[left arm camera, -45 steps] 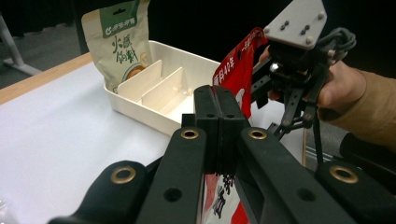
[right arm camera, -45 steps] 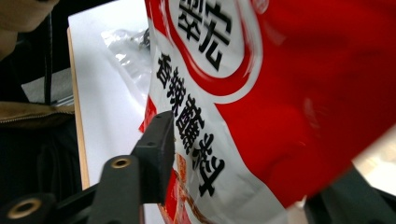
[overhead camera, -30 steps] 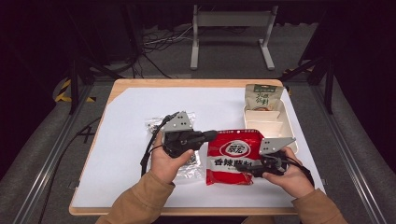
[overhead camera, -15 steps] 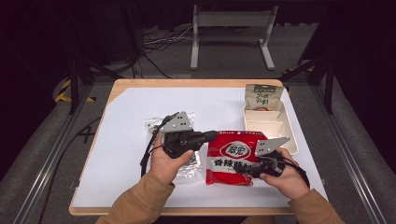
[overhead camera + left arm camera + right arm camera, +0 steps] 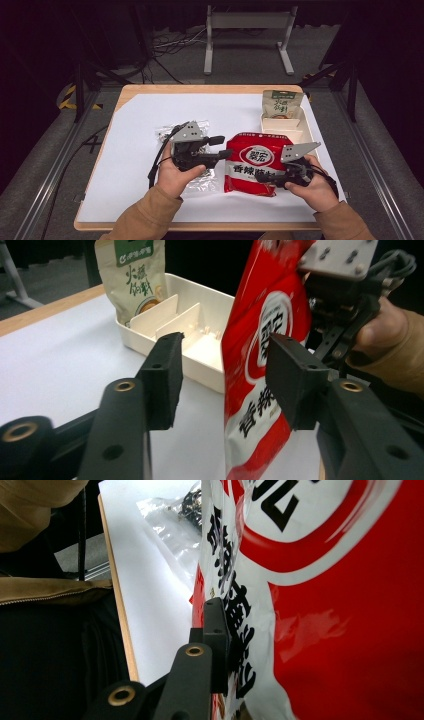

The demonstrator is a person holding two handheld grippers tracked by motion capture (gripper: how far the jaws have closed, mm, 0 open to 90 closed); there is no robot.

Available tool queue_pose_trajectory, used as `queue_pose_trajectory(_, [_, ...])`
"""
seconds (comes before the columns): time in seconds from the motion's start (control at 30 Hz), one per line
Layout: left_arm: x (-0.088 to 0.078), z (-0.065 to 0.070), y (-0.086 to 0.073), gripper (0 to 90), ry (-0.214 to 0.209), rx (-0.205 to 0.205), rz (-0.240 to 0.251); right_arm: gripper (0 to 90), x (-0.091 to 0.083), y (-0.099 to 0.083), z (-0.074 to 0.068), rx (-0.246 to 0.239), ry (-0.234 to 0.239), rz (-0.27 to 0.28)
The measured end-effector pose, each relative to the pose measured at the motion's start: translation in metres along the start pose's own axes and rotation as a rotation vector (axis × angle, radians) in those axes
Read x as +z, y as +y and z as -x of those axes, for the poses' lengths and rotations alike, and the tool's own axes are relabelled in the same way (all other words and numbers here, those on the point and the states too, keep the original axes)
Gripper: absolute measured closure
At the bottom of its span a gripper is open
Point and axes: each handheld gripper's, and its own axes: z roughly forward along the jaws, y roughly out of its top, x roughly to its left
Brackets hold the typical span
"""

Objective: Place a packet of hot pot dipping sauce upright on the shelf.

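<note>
A red snack bag [image 5: 252, 161] with a white oval label is held near the table's front. My right gripper [image 5: 261, 176] grips its lower right part from the right, and one black finger [image 5: 216, 640] presses on the printed film; these jaws have closed on the bag within the last second. My left gripper [image 5: 224, 148] points right at the bag's left edge. Its jaws have just been opening and now stand apart. In the left gripper view the bag [image 5: 250, 390] stands upright between the pads [image 5: 167, 372], near the right one, and neither pad presses on it.
A white divided tray [image 5: 296, 131] sits at the right, with a beige and green pouch [image 5: 280, 104] standing in its far end. A clear plastic bag of dark pieces [image 5: 200, 181] lies under my left hand. White paper [image 5: 140, 130] covers the wooden table.
The left gripper's jaws, closed at the bag's left edge before, have parted. The right gripper has tightened on the bag and shifted slightly. The bag stays in place.
</note>
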Motion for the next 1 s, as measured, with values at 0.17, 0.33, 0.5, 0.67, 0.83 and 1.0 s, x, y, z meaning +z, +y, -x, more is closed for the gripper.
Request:
queue_pose_trajectory(0.17, [-0.003,-0.004,-0.004,47.9,0.022,0.006,-0.015,83.2,-0.008,0.005,-0.001,-0.007,-0.011,0.002])
queue_pose_trajectory(0.33, [-0.008,-0.009,-0.01,46.0,0.056,0.007,-0.025,83.2,-0.018,0.013,0.001,0.0,-0.007,0.007])
queue_pose_trajectory(0.5, [-0.015,-0.015,-0.019,43.1,0.101,0.002,-0.039,83.2,-0.025,0.019,0.002,-0.004,-0.009,0.016])
queue_pose_trajectory(0.67, [-0.021,-0.02,-0.03,42.4,0.124,-0.018,-0.054,83.2,-0.036,0.03,0.005,-0.004,-0.019,0.021])
queue_pose_trajectory(0.83, [-0.028,-0.027,-0.04,41.8,0.151,-0.038,-0.065,83.1,-0.049,0.042,0.01,-0.01,-0.039,0.031])
queue_pose_trajectory(1.0, [-0.031,-0.03,-0.046,41.0,0.164,-0.048,-0.078,83.1,-0.058,0.05,0.016,-0.009,-0.055,0.041])
